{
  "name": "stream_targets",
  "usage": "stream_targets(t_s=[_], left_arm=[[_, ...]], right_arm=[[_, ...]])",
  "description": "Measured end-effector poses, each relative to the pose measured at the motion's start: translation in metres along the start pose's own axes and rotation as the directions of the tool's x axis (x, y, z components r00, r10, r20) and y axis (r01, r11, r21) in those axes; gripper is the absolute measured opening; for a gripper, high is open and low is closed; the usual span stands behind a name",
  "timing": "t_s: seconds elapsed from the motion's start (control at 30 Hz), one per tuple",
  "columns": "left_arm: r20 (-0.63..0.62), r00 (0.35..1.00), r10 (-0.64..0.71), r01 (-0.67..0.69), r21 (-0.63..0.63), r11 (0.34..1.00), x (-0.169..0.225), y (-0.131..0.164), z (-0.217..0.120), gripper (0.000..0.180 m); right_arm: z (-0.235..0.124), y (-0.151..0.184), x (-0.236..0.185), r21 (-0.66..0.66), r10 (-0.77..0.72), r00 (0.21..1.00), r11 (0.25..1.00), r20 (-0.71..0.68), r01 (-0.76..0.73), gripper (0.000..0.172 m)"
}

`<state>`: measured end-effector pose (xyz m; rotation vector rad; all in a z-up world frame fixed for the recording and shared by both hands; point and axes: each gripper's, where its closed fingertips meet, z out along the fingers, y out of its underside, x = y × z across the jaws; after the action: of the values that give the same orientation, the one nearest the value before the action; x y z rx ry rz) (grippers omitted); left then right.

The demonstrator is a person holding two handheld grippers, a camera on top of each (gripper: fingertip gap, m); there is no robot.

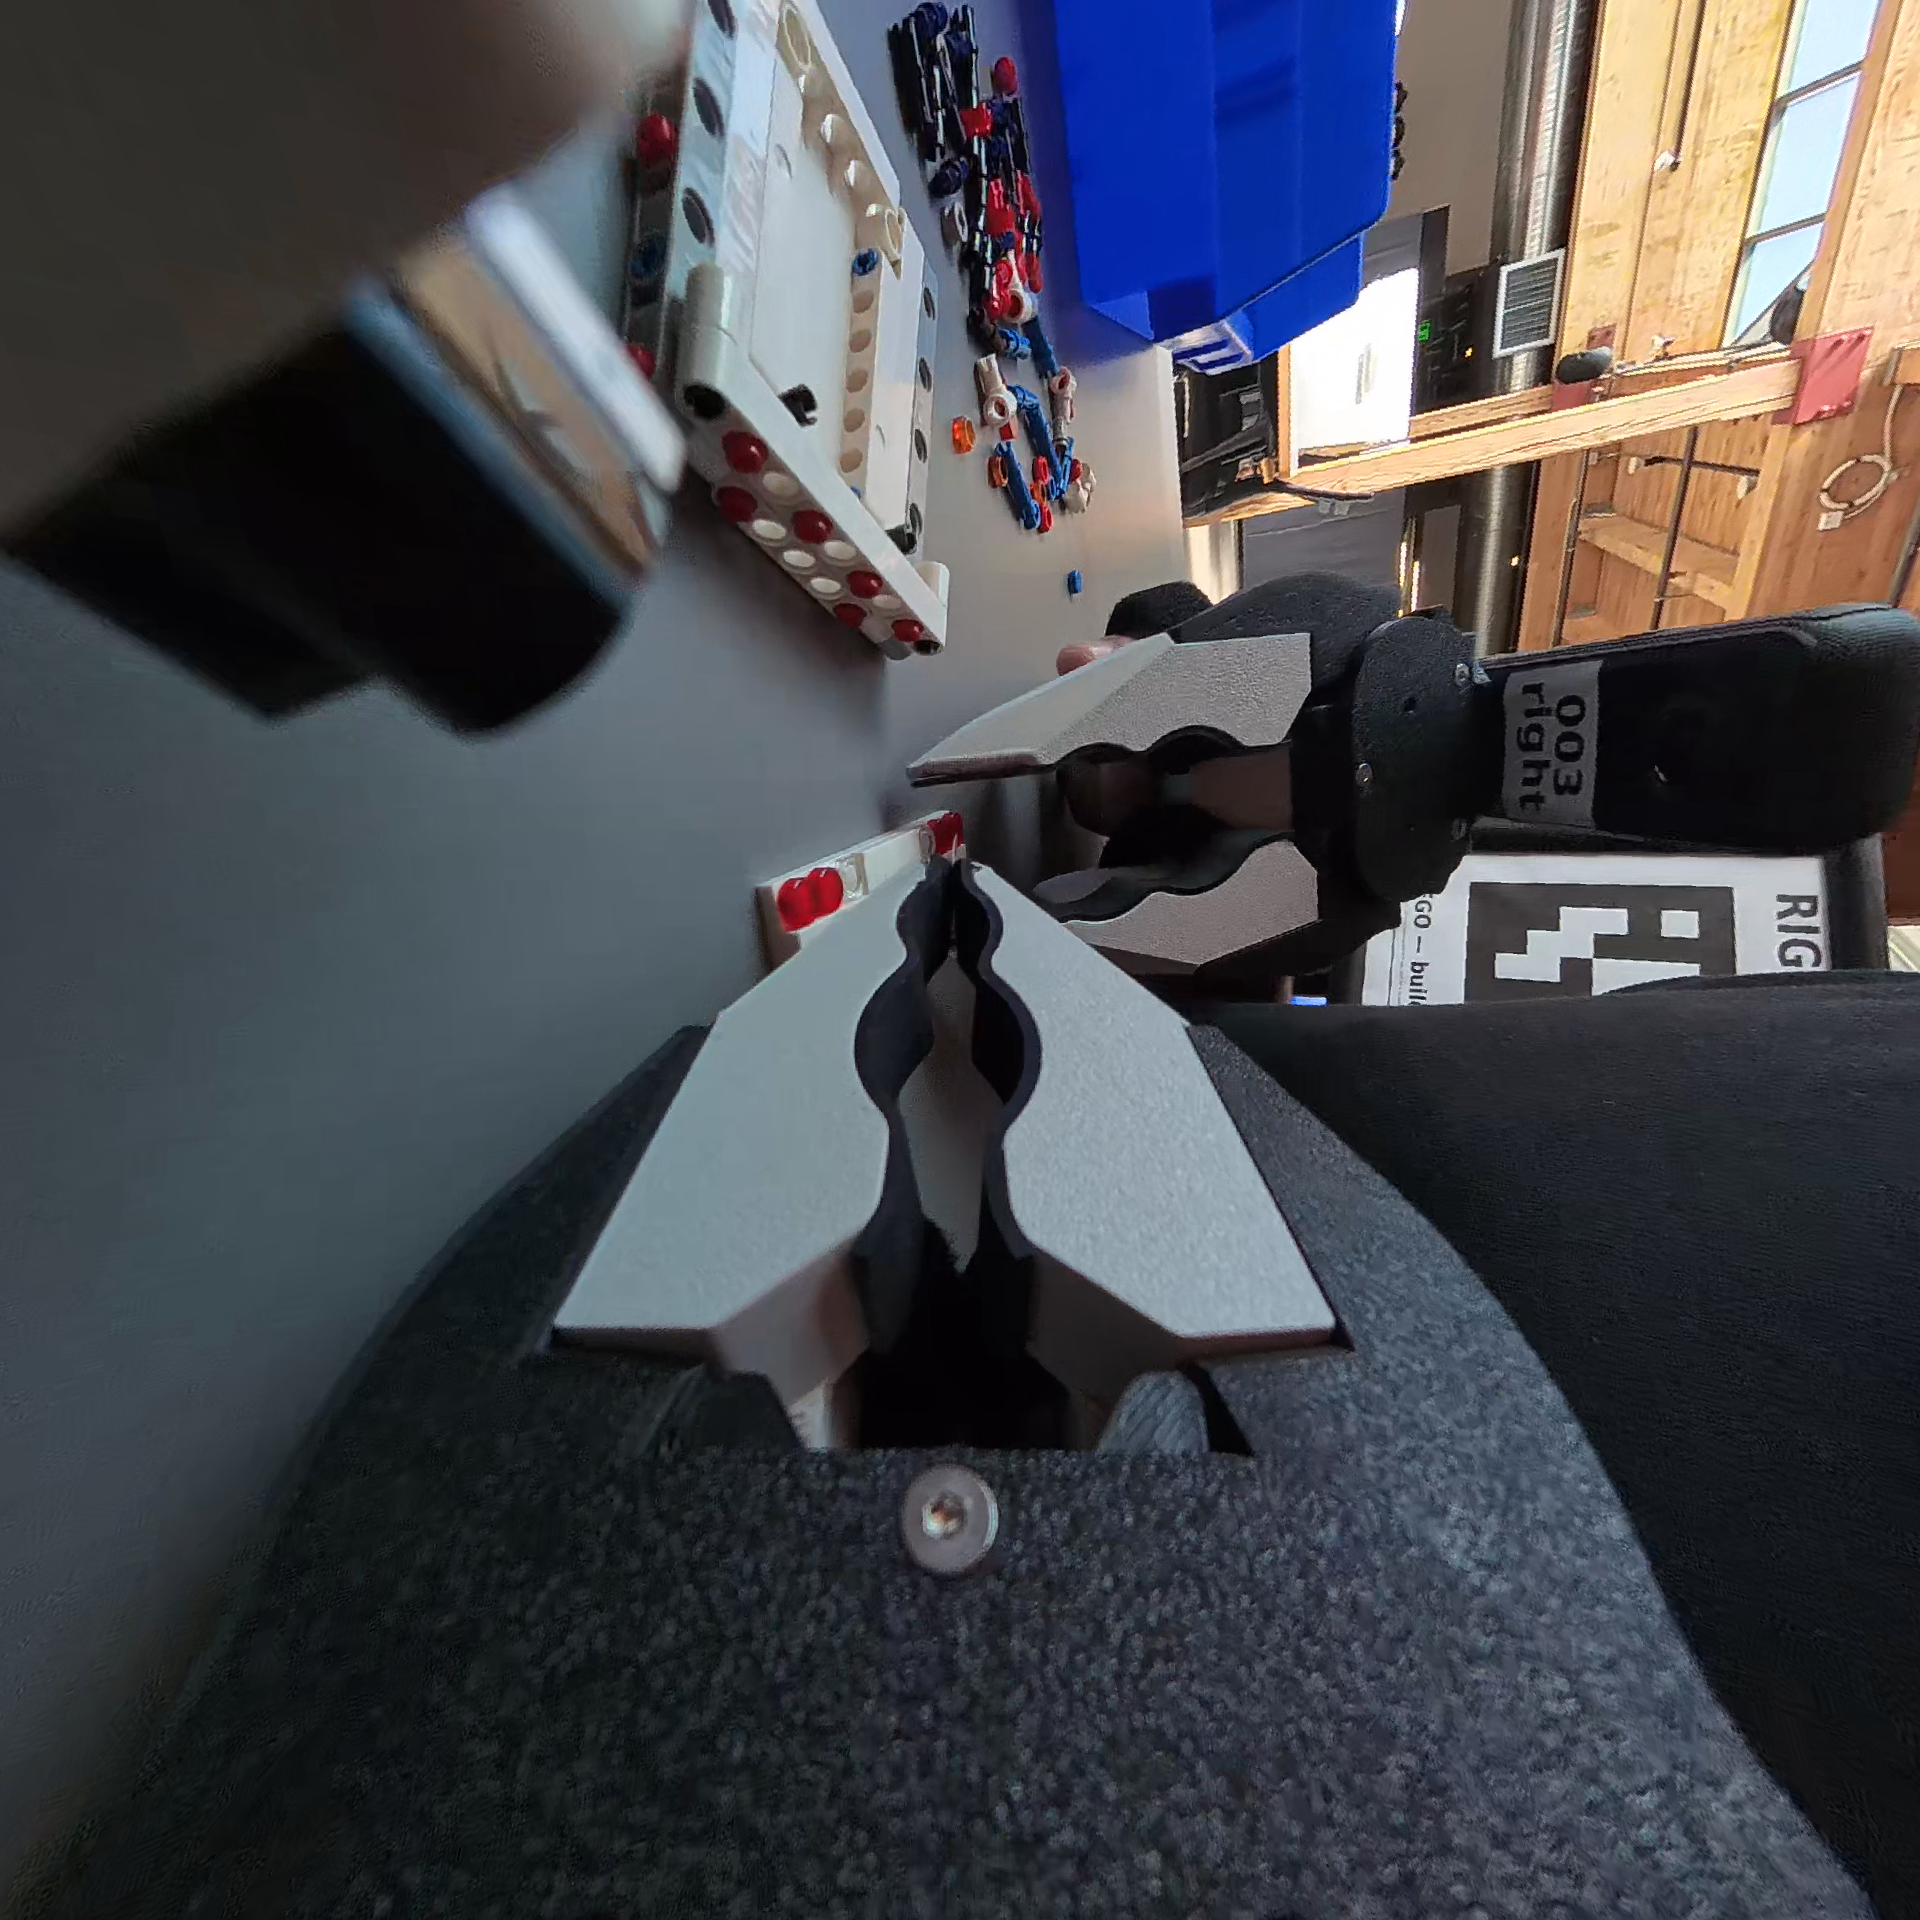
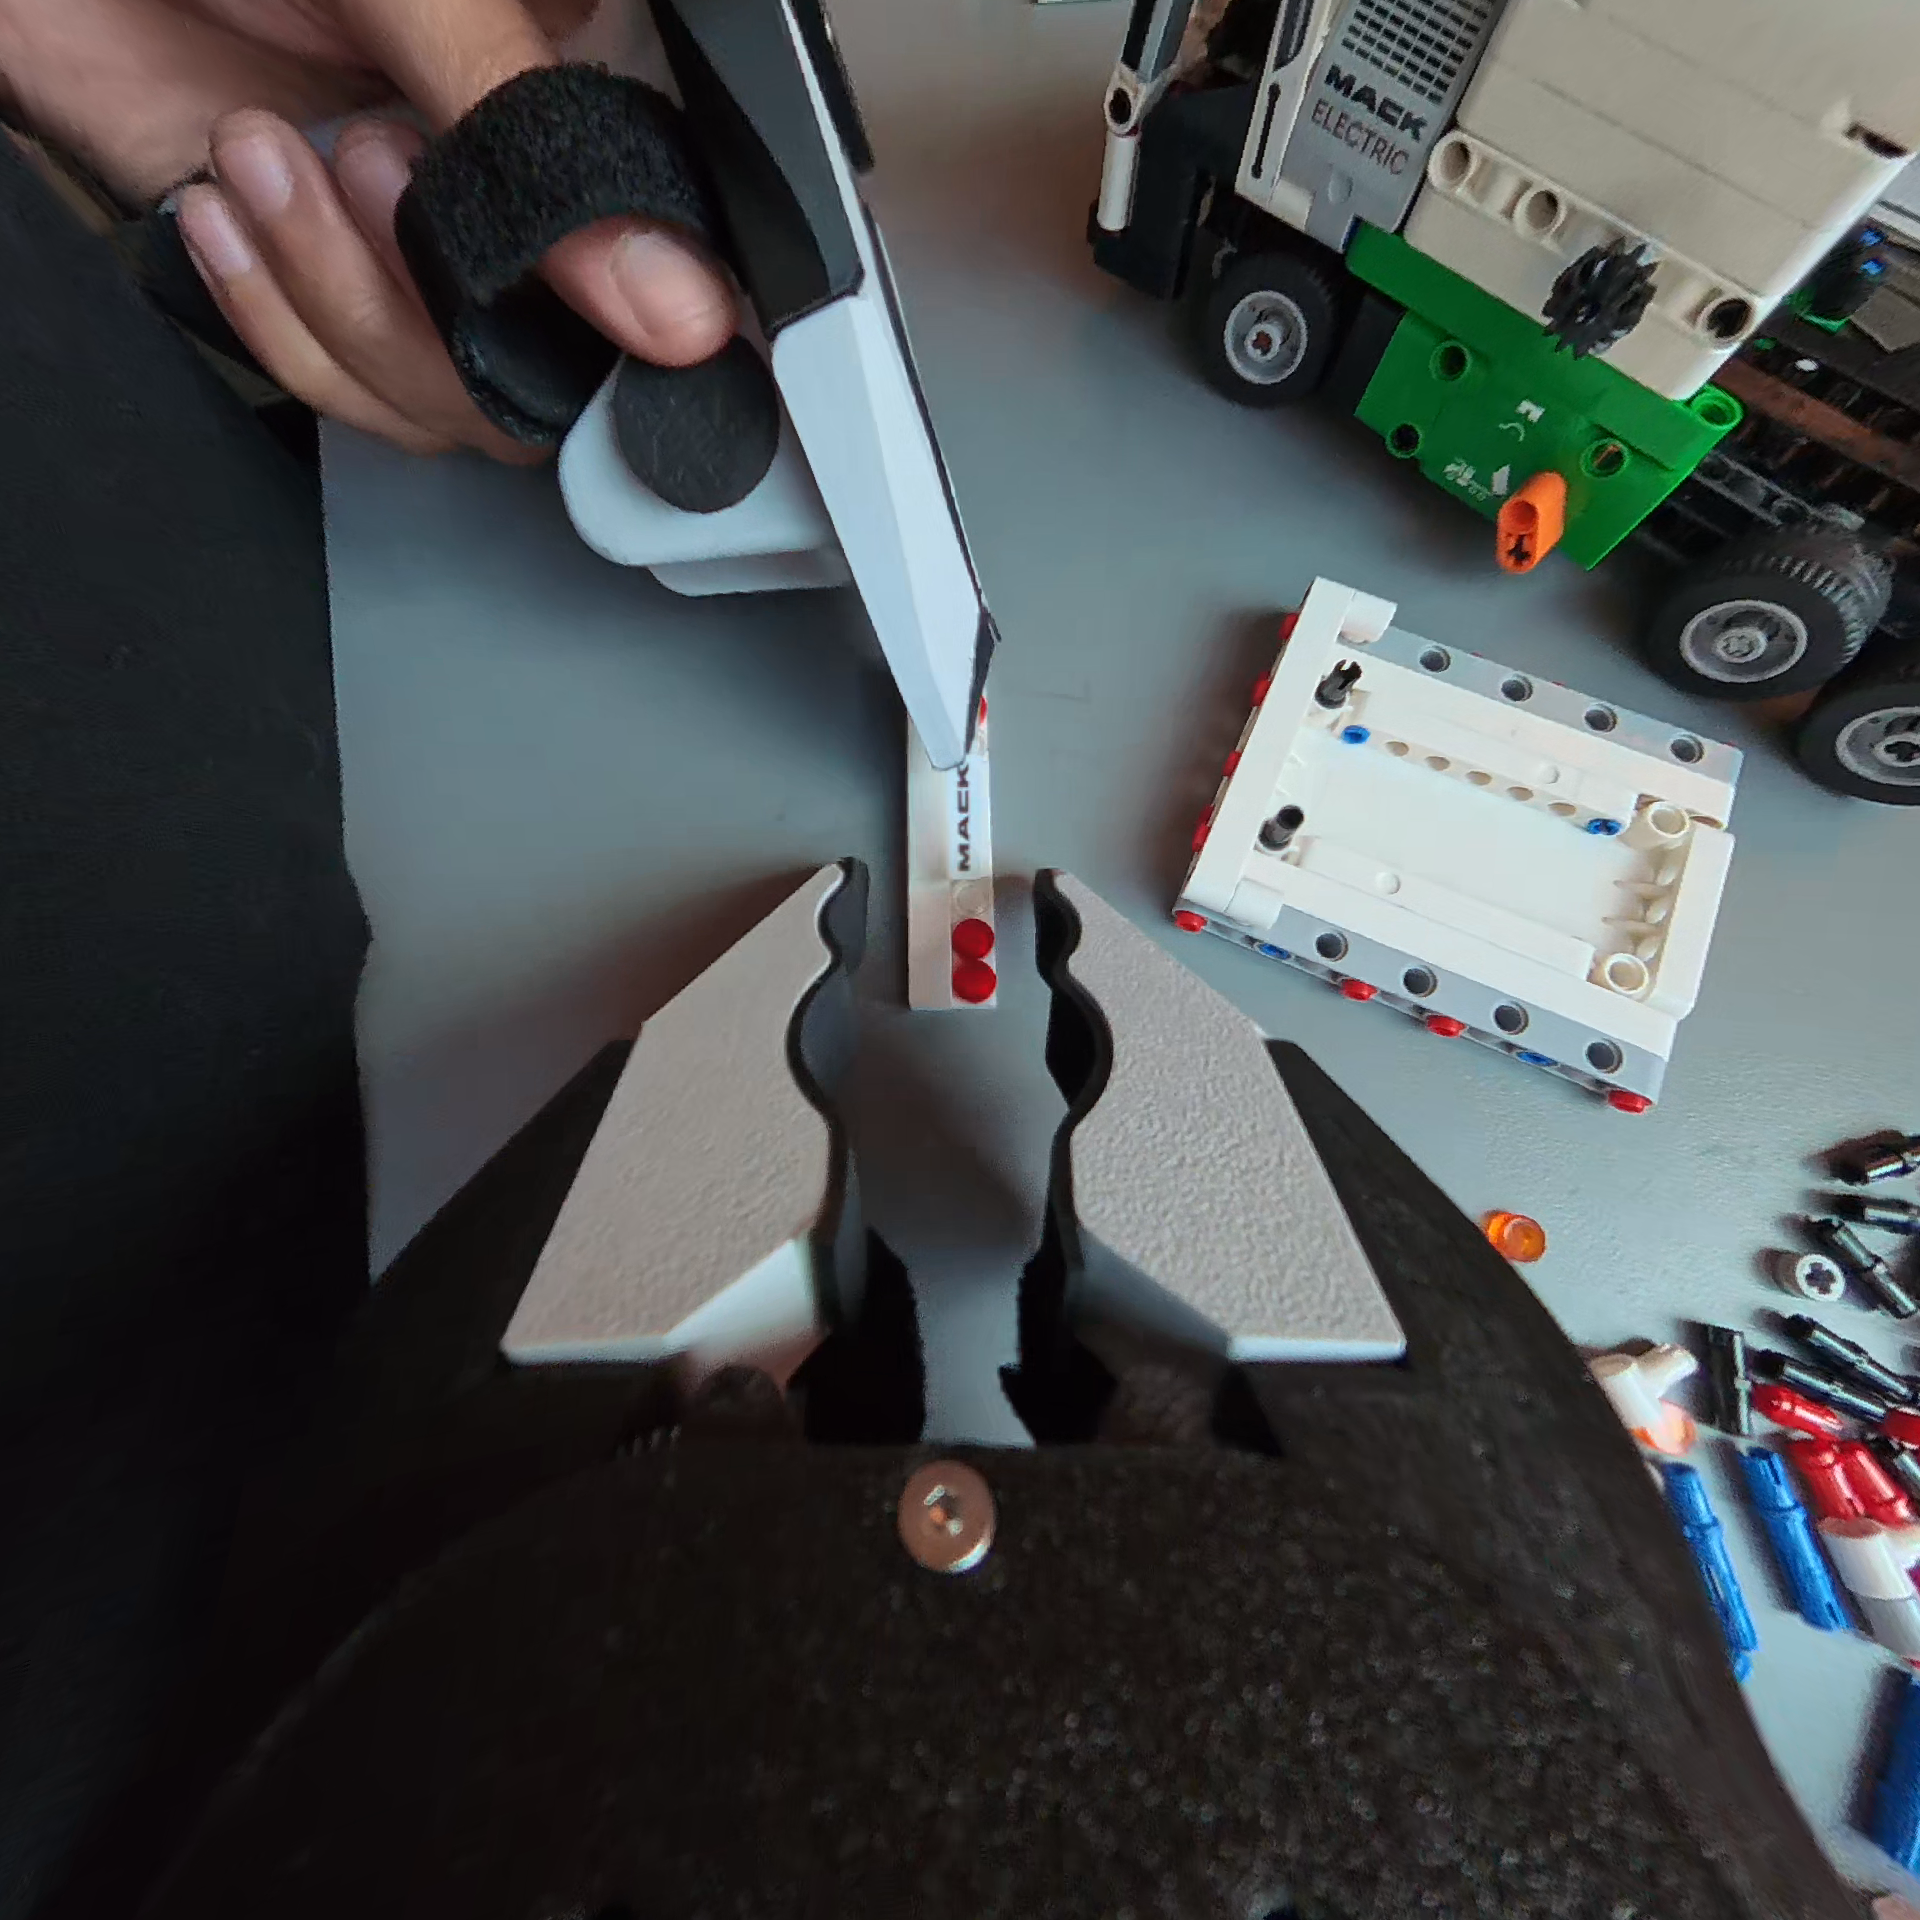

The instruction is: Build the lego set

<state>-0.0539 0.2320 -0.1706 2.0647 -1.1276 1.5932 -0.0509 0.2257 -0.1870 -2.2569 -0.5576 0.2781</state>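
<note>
A narrow white strip (image 2: 948, 883) with two red studs at its near end lies on the grey table (image 2: 623, 727). My right gripper (image 2: 948, 888) is open around its near end, with a gap between each pad and the strip. My left gripper (image 2: 961, 743) comes down from above, shut, with its tip resting on the strip's far end. In the left wrist view my left gripper (image 1: 951, 873) is shut with nothing between its pads. The strip (image 1: 831, 894) lies just behind its tips, and the open right gripper (image 1: 997, 831) is close on the right.
A white framed panel (image 2: 1455, 842) lies to the right of the strip. A toy truck (image 2: 1507, 208) stands at the far right. Loose pins (image 2: 1849, 1403) and an orange stud (image 2: 1514, 1236) lie at the right edge. A blue bin (image 1: 1216, 156) is beyond. A hand (image 2: 416, 239) holds the left gripper. Left and right tips are no more than a few centimetres apart. The orange stud (image 2: 1514, 1236) sits 10 cm or so from the ends of my right fingers.
</note>
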Motion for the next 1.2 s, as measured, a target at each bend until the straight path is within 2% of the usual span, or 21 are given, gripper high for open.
stream_targets(t_s=[0.1, 0.17, 0.27, 0.33, 0.57, 0.93, 1.03, 1.07, 1.13, 1.2], left_arm=[[-0.034, 0.999, -0.013, 0.013, 0.006, 1.0, 0.003, 0.0, -0.001, 0.0], [-0.043, 0.999, -0.019, 0.02, 0.014, 1.0, 0.002, -0.001, -0.003, 0.0], [-0.036, 0.999, -0.021, 0.022, 0.02, 1.0, -0.001, -0.002, -0.006, 0.0], [-0.033, 0.999, -0.021, 0.021, 0.021, 1.0, -0.002, -0.003, -0.006, 0.0], [-0.018, 1.0, -0.003, 0.003, -0.001, 1.0, -0.004, -0.001, -0.004, 0.0], [-0.025, 0.999, -0.021, 0.021, 0.008, 1.0, -0.004, -0.002, -0.002, 0.0], [-0.027, 0.999, -0.023, 0.023, 0.008, 1.0, -0.004, -0.001, -0.002, 0.0], [-0.029, 0.999, -0.024, 0.024, 0.008, 1.0, -0.004, -0.002, -0.002, 0.0], [-0.034, 0.999, -0.028, 0.028, 0.01, 1.0, -0.004, -0.002, -0.003, 0.0], [-0.041, 0.999, -0.03, 0.031, 0.011, 0.999, -0.003, -0.002, -0.003, 0.0]], right_arm=[[-0.01, -0.009, 0.001, 0.096, 0.033, 0.999, 0.995, 0.001, -0.033, 0.03], [-0.014, -0.011, 0.0, 0.122, 0.044, 0.999, 0.992, -0.007, -0.043, 0.023], [-0.016, -0.014, 0.001, 0.153, 0.017, 0.996, 0.988, -0.088, -0.004, 0.005], [-0.017, -0.016, -0.001, 0.168, -0.003, 0.991, 0.985, -0.133, 0.025, 0.0], [-0.009, -0.016, -0.002, 0.128, -0.013, 0.983, 0.991, -0.182, 0.037, 0.0], [-0.005, -0.01, -0.002, 0.086, -0.015, 0.985, 0.996, -0.173, 0.03, 0.0], [-0.009, -0.013, -0.004, 0.121, -0.012, 0.988, 0.992, -0.155, 0.031, 0.0], [-0.011, -0.013, -0.004, 0.13, -0.007, 0.989, 0.991, -0.148, 0.027, 0.002], [-0.012, -0.009, -0.002, 0.116, 0.006, 0.99, 0.993, -0.139, 0.01, 0.021], [-0.011, -0.004, -0.001, 0.08, 0.013, 0.993, 0.997, -0.118, -0.004, 0.029]])
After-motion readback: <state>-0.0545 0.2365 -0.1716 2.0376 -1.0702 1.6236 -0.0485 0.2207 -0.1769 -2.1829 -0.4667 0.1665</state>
